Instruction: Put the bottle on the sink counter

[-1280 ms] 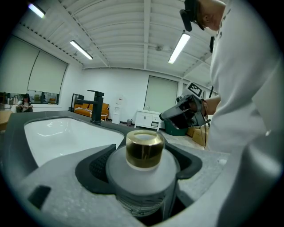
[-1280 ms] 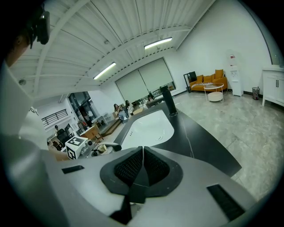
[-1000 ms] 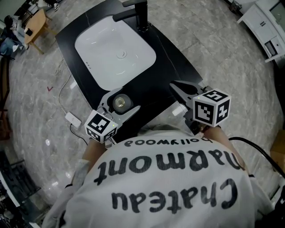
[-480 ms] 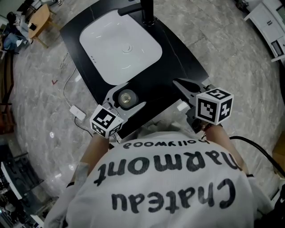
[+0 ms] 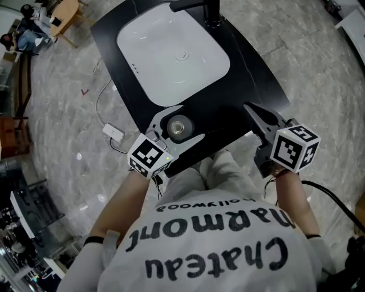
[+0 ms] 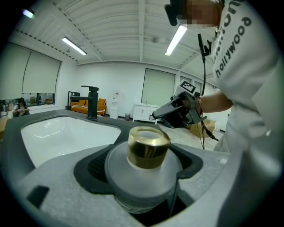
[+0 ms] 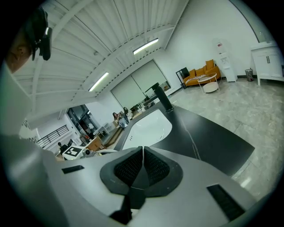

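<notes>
The bottle, a frosted grey one with a gold cap, is standing upright between the jaws of the left tongs. The jaws are clasping its shoulder from both sides, with the dark pads pressing against the body. From the head view, the bottle is sitting over the near strip of the black tabletop, just in front of the white basin. Whether its base is touching the tabletop cannot be told from any view.

The right tongs are hanging well apart from the bottle, off to the person's right, over the near right corner of the tabletop. Their jaws are clenched together on nothing, the ribbed pads meeting in a thin line in the right gripper view.

A black faucet is rising at the far side of the basin. Each pair of tongs is carrying its marker cube close to the person's wrist. The tabletop is standing on a grey marbled floor, where a small white adapter with its cable is lying to the left. The person's white shirt with black lettering is filling the bottom of the head view.
</notes>
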Action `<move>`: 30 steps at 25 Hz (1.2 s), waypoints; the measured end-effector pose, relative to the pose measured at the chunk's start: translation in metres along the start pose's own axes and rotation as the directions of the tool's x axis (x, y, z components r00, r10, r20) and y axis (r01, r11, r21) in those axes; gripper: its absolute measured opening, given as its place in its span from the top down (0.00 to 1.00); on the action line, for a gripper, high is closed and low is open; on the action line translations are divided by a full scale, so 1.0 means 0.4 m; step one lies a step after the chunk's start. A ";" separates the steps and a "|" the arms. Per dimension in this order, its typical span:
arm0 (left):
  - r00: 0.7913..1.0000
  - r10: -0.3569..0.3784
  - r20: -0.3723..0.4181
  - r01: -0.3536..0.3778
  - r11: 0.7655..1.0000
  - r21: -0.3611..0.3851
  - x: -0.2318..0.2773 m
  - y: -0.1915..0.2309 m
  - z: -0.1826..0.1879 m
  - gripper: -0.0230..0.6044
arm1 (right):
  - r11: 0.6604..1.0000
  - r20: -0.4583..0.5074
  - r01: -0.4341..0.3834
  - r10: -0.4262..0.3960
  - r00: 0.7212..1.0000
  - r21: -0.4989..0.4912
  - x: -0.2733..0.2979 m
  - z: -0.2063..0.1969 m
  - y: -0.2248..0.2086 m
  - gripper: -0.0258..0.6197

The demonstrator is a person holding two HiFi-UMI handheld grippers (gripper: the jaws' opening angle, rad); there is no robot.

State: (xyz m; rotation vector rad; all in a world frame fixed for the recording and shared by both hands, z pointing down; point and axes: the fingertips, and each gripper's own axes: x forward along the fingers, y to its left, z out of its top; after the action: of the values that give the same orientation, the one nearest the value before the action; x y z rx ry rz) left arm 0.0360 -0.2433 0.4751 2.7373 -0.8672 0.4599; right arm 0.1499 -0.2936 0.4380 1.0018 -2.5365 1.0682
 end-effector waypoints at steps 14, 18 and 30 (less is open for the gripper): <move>0.999 -0.020 -0.039 0.022 0.998 0.067 0.008 0.011 -0.046 0.39 | 0.973 0.116 0.200 -0.213 0.970 0.116 -0.031 -0.144 0.020 0.93; 0.991 -0.086 -0.107 0.100 0.986 0.130 0.004 -0.018 -0.066 0.39 | 0.957 0.156 0.242 -0.266 0.951 0.159 -0.075 -0.188 0.087 0.93; 0.978 -0.135 -0.160 0.159 0.977 0.145 0.016 -0.036 -0.081 0.39 | 0.897 0.288 0.405 -0.440 0.850 0.176 -0.270 -0.200 0.183 0.93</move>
State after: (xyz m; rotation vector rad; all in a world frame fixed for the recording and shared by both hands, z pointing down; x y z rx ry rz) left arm 0.0423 -0.2250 0.5056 2.8369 -0.6094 0.7206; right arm 0.1768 -0.1459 0.4084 1.7978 -2.3213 0.9799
